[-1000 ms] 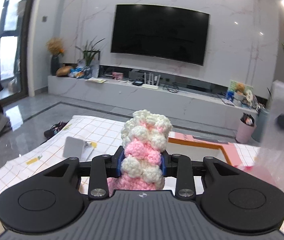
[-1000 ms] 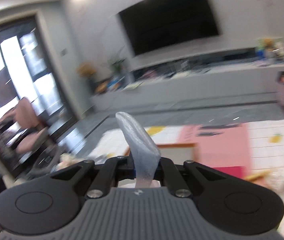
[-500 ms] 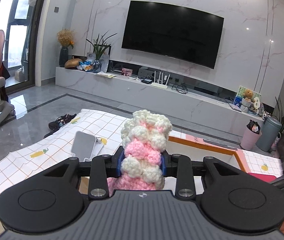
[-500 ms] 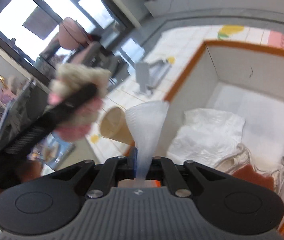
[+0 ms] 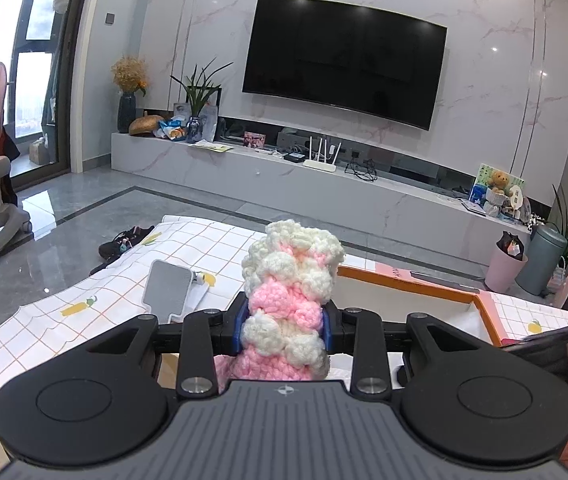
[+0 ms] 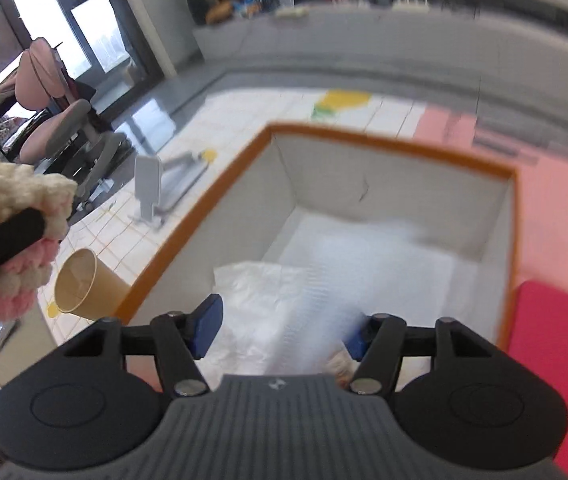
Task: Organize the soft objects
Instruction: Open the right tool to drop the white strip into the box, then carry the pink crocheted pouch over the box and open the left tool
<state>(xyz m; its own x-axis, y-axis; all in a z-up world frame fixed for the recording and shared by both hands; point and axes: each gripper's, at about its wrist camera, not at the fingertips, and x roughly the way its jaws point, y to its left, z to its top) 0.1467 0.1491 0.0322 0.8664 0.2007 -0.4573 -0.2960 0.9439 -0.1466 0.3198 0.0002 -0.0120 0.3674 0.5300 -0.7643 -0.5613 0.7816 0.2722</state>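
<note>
two tools: left tool (image 5: 284, 330) clamps crochet piece (image 5: 289, 292), lower end hidden; right tool (image 6: 280, 326) apart, foam sheet (image 6: 347, 264) blurred.

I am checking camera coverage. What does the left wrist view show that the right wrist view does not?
Only the left wrist view shows the wall television. Only the right wrist view shows the box floor with white plastic wrap, a paper cup and the open right gripper. Both show the crocheted piece clamped in the left gripper, and the orange-rimmed box.
</note>
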